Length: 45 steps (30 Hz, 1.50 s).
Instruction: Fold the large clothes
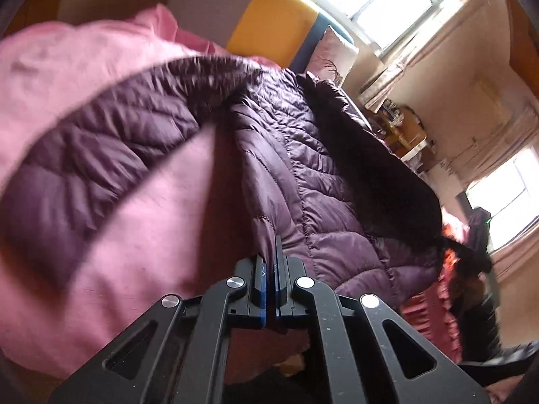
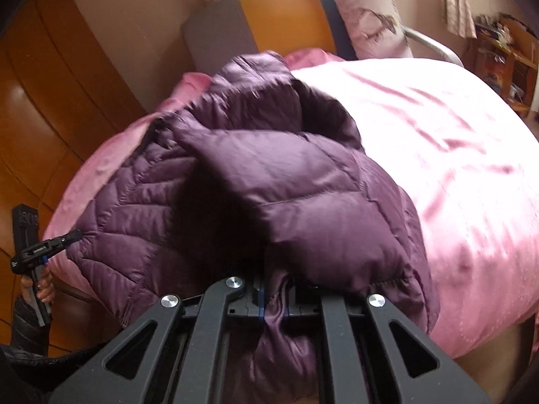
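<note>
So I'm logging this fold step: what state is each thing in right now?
Purple puffer jacket: lying on the bed, partly folded over itself.
Left gripper: shut on the jacket's edge.
Right gripper: shut on a bunch of jacket fabric.
Pink bedspread: spread out, wrinkled.
Pillow: propped against the headboard.

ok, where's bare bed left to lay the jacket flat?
Free: pink bedspread right of the purple jacket, running up to the pillow. Small strip between sleeve and body. Crowded: the left edge, where the left gripper pinches the hem.
</note>
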Tool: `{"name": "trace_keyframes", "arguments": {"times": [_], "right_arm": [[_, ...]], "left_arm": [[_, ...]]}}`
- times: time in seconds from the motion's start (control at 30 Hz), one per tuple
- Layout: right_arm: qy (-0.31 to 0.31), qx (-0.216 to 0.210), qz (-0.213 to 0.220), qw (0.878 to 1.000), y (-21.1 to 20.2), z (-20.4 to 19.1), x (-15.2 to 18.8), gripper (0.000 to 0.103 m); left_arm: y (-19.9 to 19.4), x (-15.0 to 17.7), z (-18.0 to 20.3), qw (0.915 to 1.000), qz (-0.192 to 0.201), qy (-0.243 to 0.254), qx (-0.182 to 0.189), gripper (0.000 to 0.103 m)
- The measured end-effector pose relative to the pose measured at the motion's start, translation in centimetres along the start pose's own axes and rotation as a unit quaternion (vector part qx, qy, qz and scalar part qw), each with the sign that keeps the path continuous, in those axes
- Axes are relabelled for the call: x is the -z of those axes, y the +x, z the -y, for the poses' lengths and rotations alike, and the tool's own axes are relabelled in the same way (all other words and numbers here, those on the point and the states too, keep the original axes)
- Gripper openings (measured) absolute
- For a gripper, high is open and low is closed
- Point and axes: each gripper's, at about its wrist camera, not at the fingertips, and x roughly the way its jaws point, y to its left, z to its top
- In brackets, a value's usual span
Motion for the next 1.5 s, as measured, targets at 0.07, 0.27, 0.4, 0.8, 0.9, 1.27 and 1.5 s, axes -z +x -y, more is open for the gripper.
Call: {"name": "trace_keyframes", "arguments": {"times": [0.07,0.27,0.4,0.8,0.9,1.27,1.5], "right_arm": [[-0.019,0.006,-0.021,1.000,0.6,-0.4,0.9,0.005],[-0.002,0.046,-0.094,0.994,3.4,1.8,5.9,0.006],[0.014,0.046,-0.077,0.996,2.0,2.1,6.9,0.030],[-0.131,0.132,0.063,0.981,-6.1,-4.0,7.3,0.088],[-0.171,0.167,0.038,0.970,-2.3,-5.0,7.1,0.088],[-0.062,0.260,0.074,0.961,-4.0,3.0,0.6,0.009],[0.067,0.325,0.079,0.940,-5.4,15.7,-8.4,0.010]], "left_arm": [[-0.6,0.8,-0.3,0.9998,-0.010,0.006,-0.017,0.001],[1.8,6.1,-2.2,0.9956,-0.073,-0.037,-0.046,0.001],[1.5,6.8,-1.9,0.9950,-0.068,-0.054,-0.050,0.004],[-4.0,2.2,0.8,0.9948,0.055,-0.040,-0.076,0.071],[-2.2,0.9,2.0,0.9955,0.058,-0.041,-0.063,0.071],[8.6,-1.7,6.4,0.9968,0.010,0.031,-0.073,0.071],[11.4,-1.2,5.4,0.9960,-0.009,0.023,-0.086,0.071]]}}
